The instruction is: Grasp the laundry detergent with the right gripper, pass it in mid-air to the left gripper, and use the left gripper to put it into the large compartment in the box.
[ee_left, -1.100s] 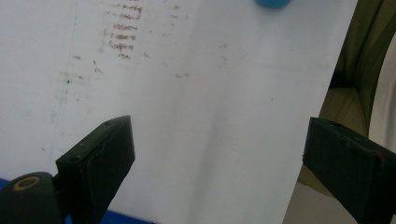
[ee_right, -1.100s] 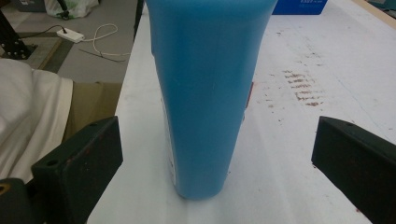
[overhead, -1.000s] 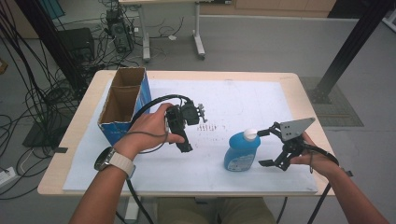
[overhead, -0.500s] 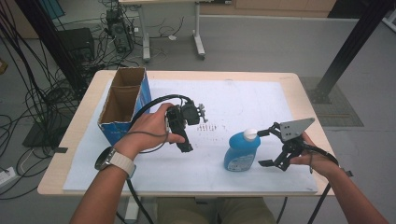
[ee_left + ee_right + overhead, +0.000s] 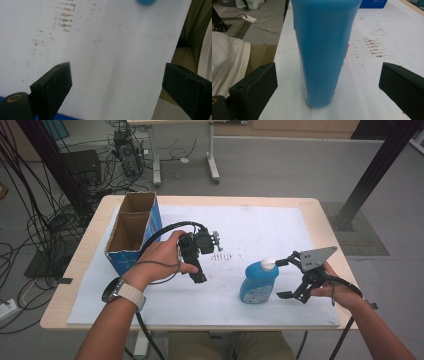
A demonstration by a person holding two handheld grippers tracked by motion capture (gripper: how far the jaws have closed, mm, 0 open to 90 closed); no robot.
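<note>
A blue bottle [image 5: 258, 282] with a white cap stands upright on the white sheet, right of the middle. My right gripper [image 5: 283, 279] is just to its right, with the jaws wide apart and facing the bottle. In the right gripper view the bottle [image 5: 324, 50] stands ahead between the open jaws of the right gripper [image 5: 328, 75], with a gap on each side. A hand holds my left gripper [image 5: 199, 272] over the middle of the sheet, pointing down. In its own view the left gripper [image 5: 116, 75] is open over bare paper, and the bottle [image 5: 146, 2] peeks in at the top.
An open cardboard box [image 5: 131, 232] with blue sides stands at the table's left. A white sheet [image 5: 260, 225] covers most of the tabletop, with brown smudges [image 5: 225, 256] near its middle. The person's lap lies beyond the near edge [image 5: 242, 57].
</note>
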